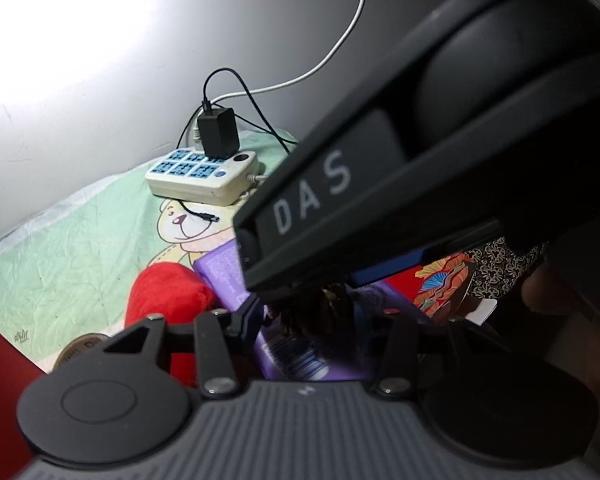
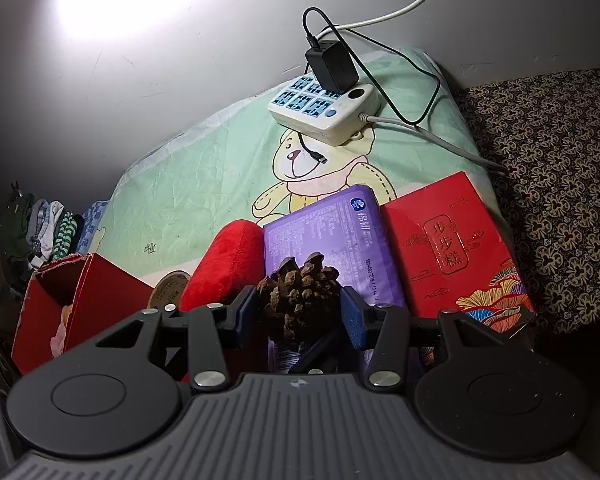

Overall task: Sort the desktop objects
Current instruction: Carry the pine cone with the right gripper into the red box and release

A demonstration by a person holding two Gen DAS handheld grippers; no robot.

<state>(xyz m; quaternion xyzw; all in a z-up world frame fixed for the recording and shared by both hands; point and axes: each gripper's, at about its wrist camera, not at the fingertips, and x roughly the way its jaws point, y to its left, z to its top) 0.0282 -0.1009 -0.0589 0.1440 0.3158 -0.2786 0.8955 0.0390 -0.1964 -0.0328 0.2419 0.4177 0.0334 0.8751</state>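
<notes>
My right gripper [image 2: 300,312] is shut on a brown pine cone [image 2: 300,300], held above a purple packet [image 2: 336,236]. A red gift box [image 2: 444,248] with gold writing lies right of the packet, and a red plush cushion [image 2: 224,264] lies left of it. In the left wrist view the other gripper's black body [image 1: 420,160] marked "DAS" crosses in front and hides most of the scene. My left gripper [image 1: 312,316] hangs over the purple packet [image 1: 224,276]; the dark pine cone [image 1: 324,308] shows between its fingers, and its grip is unclear.
A white and blue power strip [image 2: 324,108] with a black charger and cables sits at the back on a green bear-print cloth [image 2: 204,184]. An open red box [image 2: 72,304] stands at the left. A round tin [image 2: 168,288] lies beside the cushion. Patterned fabric [image 2: 560,184] lies right.
</notes>
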